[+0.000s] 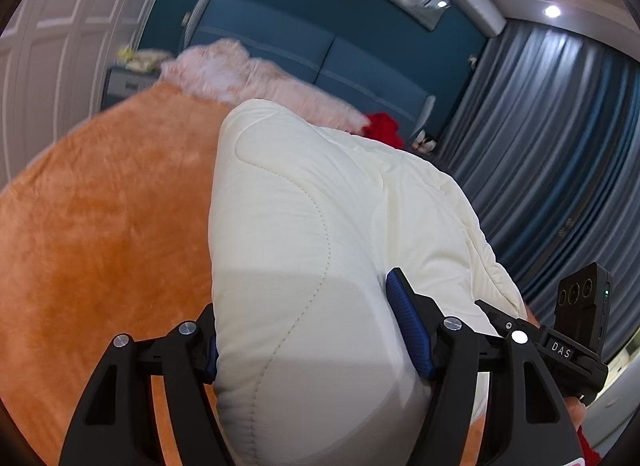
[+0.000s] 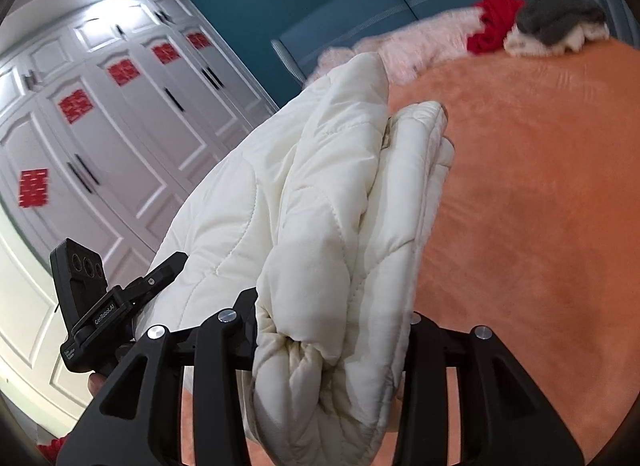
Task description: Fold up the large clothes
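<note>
From my feeds, white wardrobe doors [image 2: 100,137] stand far left, then a blue headboard [image 1: 280,45], a fluffy pink blanket [image 1: 256,77], a red garment [image 2: 494,19] and grey curtains [image 1: 560,153]. A plush orange bedspread [image 1: 100,217] lies underneath. The puffy, quilted cream coat [image 1: 320,234] fills both views, bunched and stitched in curves, blocking much of the bed. My left gripper [image 1: 308,338] stands wide, its blue pads pinching the thick fold. My right gripper [image 2: 332,342] likewise clamps a bunched roll.
</note>
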Action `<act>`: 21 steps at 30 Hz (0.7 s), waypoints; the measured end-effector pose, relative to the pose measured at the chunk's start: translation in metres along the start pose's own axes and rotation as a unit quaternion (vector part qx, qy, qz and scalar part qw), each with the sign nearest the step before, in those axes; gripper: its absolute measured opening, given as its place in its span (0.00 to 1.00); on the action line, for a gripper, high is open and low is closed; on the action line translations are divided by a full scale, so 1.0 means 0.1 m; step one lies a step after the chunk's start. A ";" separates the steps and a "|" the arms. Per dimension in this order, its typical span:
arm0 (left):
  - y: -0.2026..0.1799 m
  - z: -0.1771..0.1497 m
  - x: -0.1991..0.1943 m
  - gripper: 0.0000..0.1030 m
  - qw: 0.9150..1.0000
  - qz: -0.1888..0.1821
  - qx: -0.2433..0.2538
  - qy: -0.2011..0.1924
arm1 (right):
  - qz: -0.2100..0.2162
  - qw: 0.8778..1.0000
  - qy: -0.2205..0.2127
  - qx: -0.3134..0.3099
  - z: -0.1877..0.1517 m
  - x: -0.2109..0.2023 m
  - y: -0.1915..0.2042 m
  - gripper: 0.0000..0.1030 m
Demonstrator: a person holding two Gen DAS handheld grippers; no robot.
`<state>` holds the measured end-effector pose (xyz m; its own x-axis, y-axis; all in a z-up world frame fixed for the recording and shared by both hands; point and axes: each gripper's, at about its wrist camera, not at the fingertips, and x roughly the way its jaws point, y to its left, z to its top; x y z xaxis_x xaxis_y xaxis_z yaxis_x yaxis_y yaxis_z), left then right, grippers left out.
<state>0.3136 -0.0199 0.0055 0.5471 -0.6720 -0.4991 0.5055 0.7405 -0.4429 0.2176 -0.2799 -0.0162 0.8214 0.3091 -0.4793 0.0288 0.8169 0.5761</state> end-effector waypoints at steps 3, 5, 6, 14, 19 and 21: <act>0.29 -0.18 0.32 0.64 1.000 0.009 -0.015 0.024 | -0.010 1.000 0.023 0.017 -0.09 0.37 -0.24 0.37; 0.48 -0.28 0.54 0.64 0.999 0.015 -0.030 0.043 | -0.021 0.998 0.044 0.030 -0.20 0.63 -0.42 0.38; 0.57 -0.35 0.65 0.64 0.998 0.018 -0.038 0.054 | -0.024 0.998 0.052 0.035 -0.24 0.73 -0.47 0.38; 0.90 -0.82 0.63 0.79 0.993 0.030 -0.083 0.073 | -0.019 0.994 0.056 0.095 -0.63 0.74 -0.83 0.77; 0.69 -0.65 0.25 0.79 0.989 0.112 -0.002 0.101 | -0.087 0.993 0.052 0.053 -0.58 0.17 -0.66 0.77; 0.50 -0.54 0.10 0.79 0.980 0.160 0.055 0.101 | -0.122 0.992 0.034 0.008 -0.48 -0.07 -0.47 0.77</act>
<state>0.3084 0.0112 -0.0614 0.5526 -0.3809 -0.7413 0.4045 0.9002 -0.1610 0.1829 -0.2975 -0.0716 0.7484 0.1366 -0.6490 0.2309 0.8637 0.4480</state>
